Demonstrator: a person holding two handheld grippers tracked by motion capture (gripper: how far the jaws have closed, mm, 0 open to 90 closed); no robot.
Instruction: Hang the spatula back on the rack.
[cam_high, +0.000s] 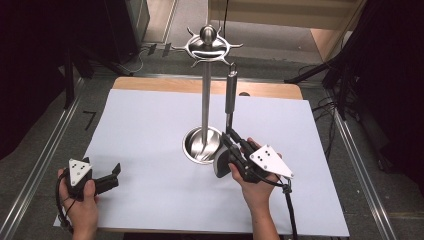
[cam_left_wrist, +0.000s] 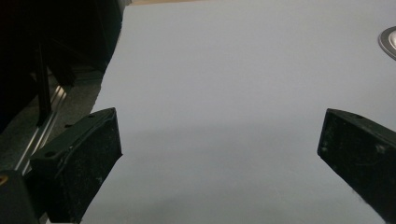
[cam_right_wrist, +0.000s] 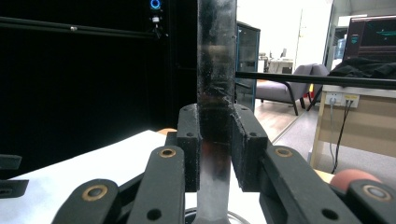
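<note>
Two claws: my right claw (cam_high: 231, 136) clamps the steel utensil (cam_high: 230, 95) upright, just right of the rack stand (cam_high: 205, 100); left claw (cam_high: 116, 171) gapes empty, well left of it.

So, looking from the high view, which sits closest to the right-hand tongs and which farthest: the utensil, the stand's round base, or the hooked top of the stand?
From the right tongs:
1. Utensil: clamped in the tongs, upright.
2. Stand's round base: just to their left.
3. Hooked top: high up at the back.

"7" on floor (cam_high: 90, 119)
</note>
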